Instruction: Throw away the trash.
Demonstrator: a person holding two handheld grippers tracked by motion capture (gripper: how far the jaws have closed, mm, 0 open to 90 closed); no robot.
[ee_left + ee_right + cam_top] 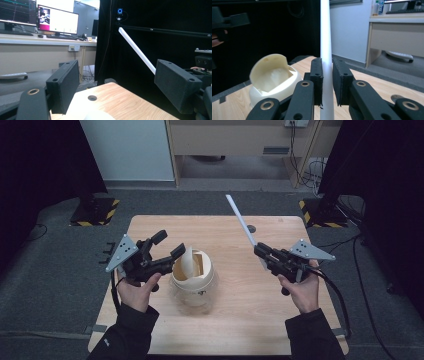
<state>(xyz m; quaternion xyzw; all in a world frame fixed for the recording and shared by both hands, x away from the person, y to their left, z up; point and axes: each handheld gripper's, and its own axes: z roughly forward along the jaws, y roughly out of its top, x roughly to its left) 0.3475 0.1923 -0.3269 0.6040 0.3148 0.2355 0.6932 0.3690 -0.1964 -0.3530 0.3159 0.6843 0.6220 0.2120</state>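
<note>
- Overhead, a person's two forearms in dark sleeves reach in from the bottom edge, each hand holding a black two-jaw tool above a light wooden surface (240, 295).
- At the person's right, the right tool (259, 251) is clenched on a long white strip (241, 221); the right gripper view shows the strip (326, 50) pressed between both jaw pads and running upward past the top edge.
- From above, the strip slants up and away from the right tool toward the far edge of the surface, its free end in the air.
- At the person's left, the left tool (169, 246) stands released, jaws spread wide with nothing between them, and hovers just beside a small cream bin (194, 280).
- Looking along the left gripper view, its two black jaws stand well apart, with the white strip (136, 50) crossing diagonally farther off.
- That bin sits near the middle of the surface, left of centre, with a rounded body and a swing lid (186, 262) tilted up, leaving the opening uncovered.
- Seen from the right gripper view, the bin (274, 85) lies to the left of the jaws, lid raised and pale interior visible.
- Behind the surface lie grey carpet and a wooden desk.
</note>
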